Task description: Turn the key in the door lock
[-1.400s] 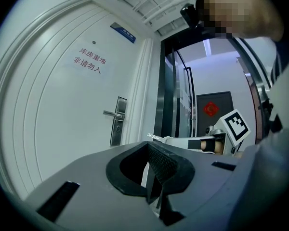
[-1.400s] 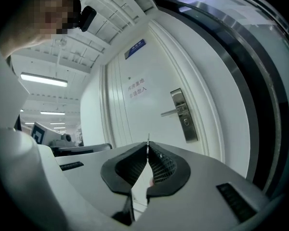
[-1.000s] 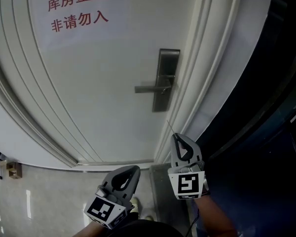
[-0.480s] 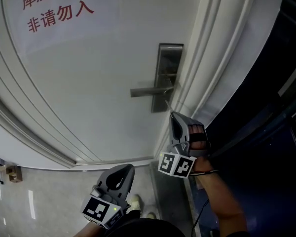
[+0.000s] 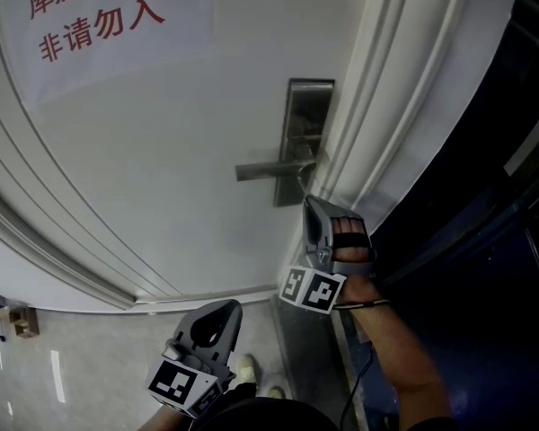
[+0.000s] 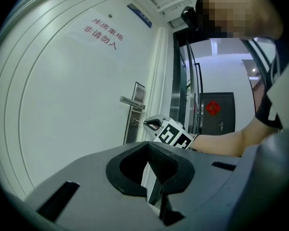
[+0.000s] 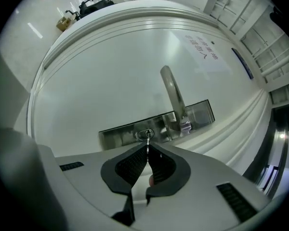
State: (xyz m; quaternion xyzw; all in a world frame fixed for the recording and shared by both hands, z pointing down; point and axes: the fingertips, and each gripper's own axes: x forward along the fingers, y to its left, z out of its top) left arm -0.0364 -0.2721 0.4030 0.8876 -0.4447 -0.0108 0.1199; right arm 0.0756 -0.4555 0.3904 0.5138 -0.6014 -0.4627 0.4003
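Right gripper [image 7: 148, 150] closer; key [image 7: 148, 142] (tip-first) toward keyhole [image 7: 145, 134]

Right gripper [image 5: 307, 203] raised and extended forward, marker cube turned toward the body; jaws closed, tips clamped on a key [image 7: 148, 139]. Right hand [image 5: 350, 241] wrapped round the grip, bare forearm [image 5: 397, 359] stretched out. Left gripper [image 5: 226, 306] held low near the body, jaws closed, nothing between them.

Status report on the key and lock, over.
Right hand-held gripper shut on key, tip at keyhole. Left hand-held gripper shut, empty, held low. Nothing blocking the keyhole.
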